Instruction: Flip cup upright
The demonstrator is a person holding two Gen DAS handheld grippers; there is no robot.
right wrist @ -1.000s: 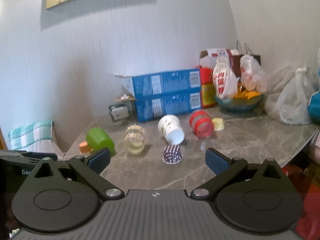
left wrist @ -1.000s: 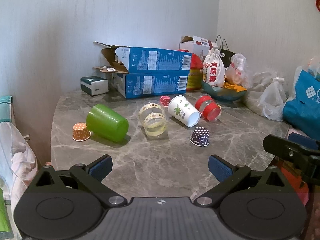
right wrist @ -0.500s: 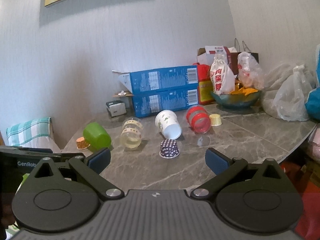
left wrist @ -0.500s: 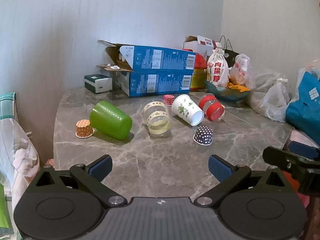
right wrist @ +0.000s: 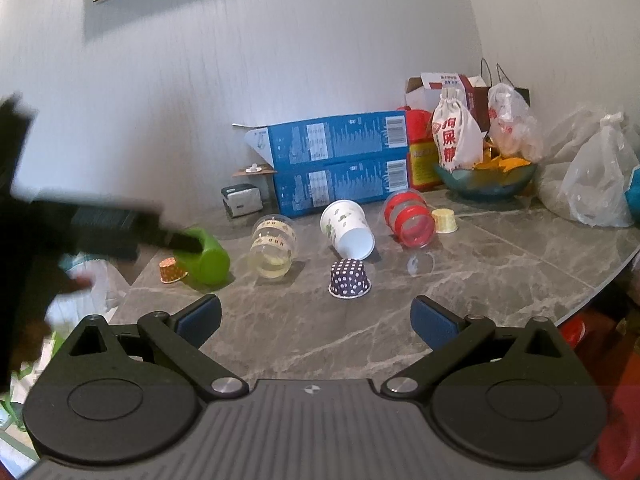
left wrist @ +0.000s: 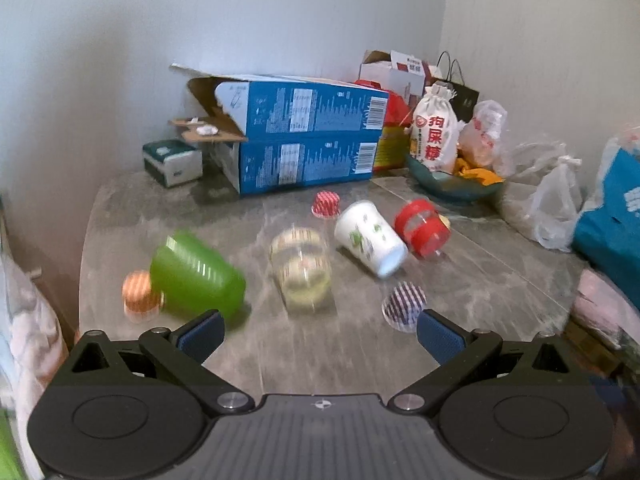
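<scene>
While the left hand-held gripper (left wrist: pixel 318 332) has pushed in closer over the last second, its view now smeared by motion, the cups loom larger and the green cup (left wrist: pixel 198 274) sits just beyond its left pad; fingers wide apart, nothing held. Right hand-held gripper (right wrist: pixel 316 316) has barely shifted, also spread apart and empty, with the left unit now crossing its view as a dark blur. So this reads as approach only: no cup touched, every flip still to do. All cups lie on the grey marbled worktop (right wrist: pixel 500 280): green ribbed plastic on its side, clear banded tumbler (right wrist: pixel 273 250) on its side, white printed paper cup (right wrist: pixel 349 229) tipped mouth-forward, red-banded clear cup (right wrist: pixel 410 220) on its side. Small pleated paper cups, dotted navy (right wrist: pixel 349 279) and orange (right wrist: pixel 171 270), sit mouth-down. Target is probably the green one, though the blur leaves that unsure. Smooth tapered walls, light, likely to roll.
</scene>
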